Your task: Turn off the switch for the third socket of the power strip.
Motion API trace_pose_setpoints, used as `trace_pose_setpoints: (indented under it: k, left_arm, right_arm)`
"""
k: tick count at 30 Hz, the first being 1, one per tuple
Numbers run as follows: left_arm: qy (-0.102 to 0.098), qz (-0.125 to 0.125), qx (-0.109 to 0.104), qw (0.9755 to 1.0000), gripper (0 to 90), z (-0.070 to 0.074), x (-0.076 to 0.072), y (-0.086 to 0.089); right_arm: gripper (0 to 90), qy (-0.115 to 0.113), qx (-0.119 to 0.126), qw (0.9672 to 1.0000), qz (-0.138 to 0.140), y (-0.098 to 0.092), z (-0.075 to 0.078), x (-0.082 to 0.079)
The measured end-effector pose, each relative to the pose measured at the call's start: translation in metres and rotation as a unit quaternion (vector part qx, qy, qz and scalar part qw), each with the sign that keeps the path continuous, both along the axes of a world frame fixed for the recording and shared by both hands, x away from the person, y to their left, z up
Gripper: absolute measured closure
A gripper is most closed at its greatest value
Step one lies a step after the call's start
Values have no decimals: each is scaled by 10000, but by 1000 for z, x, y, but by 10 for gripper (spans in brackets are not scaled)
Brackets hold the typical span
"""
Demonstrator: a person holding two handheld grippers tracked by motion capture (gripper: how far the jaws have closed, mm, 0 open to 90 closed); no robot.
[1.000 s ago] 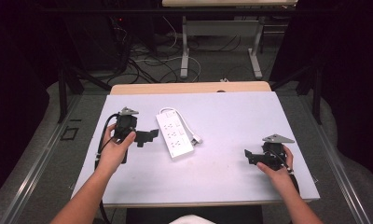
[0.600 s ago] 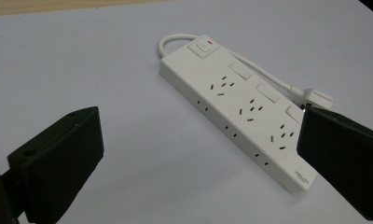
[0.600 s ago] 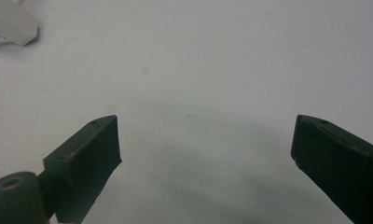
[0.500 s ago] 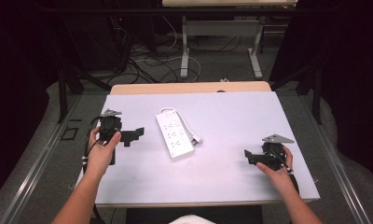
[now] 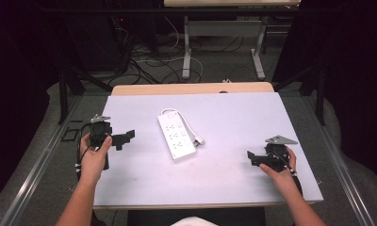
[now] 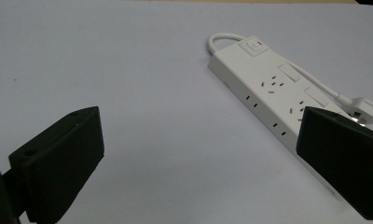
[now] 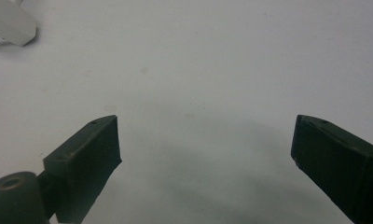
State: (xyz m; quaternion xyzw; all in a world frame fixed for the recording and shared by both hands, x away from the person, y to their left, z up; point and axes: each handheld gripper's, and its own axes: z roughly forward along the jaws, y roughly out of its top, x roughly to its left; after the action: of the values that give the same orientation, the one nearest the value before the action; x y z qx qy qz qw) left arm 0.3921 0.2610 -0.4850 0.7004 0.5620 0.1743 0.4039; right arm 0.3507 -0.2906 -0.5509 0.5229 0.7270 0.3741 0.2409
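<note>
A white power strip (image 5: 176, 137) lies near the middle of the pale table (image 5: 224, 113), its short cord looped back to a white plug (image 5: 199, 140) beside it. In the left gripper view the strip (image 6: 268, 93) and plug (image 6: 366, 109) lie ahead and to the right. My left gripper (image 5: 124, 139) hovers at the table's left side, open and holding nothing, its jaws pointed toward the strip (image 6: 198, 158). At the right side my right gripper (image 5: 253, 159) sits low over bare table, open and holding nothing (image 7: 205, 154).
A wooden strip (image 5: 191, 88) edges the table's far side. Beyond it stand desk legs (image 5: 186, 52) and tangled cables (image 5: 144, 61) on the floor. A white corner of something (image 7: 10, 23) shows at the top left of the right gripper view.
My left gripper has drawn away from the power strip, leftward toward the table's left edge. The right gripper has stayed where it was.
</note>
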Motion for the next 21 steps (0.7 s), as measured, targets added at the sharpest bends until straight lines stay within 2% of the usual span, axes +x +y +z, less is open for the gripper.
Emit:
trace_pose_setpoints:
  k: [3,5,7,11,17,21]
  left_arm:
    - [89,44,51,9999,6,-4,0,6]
    - [22,143,28,9999,6,-10,1,8]
    - [94,157,42,9998,7,-13,1,11]
    - [34,278,10,9996,7,-24,1,12]
    - [93,332,22,9994,8,-38,2,17]
    - [59,439,-5,9990,9,-45,2,20]
  right_arm:
    - [75,-13,-4,10000,2,0,0,0]
    - [75,-1,5,10000,-7,0,0,0]
    - [75,-3,5,10000,-7,0,0,0]
    - [75,-1,0,10000,-4,0,0,0]
    - [75,11,2,10000,-11,0,0,0]
    - [75,1,4,10000,-4,0,0,0]
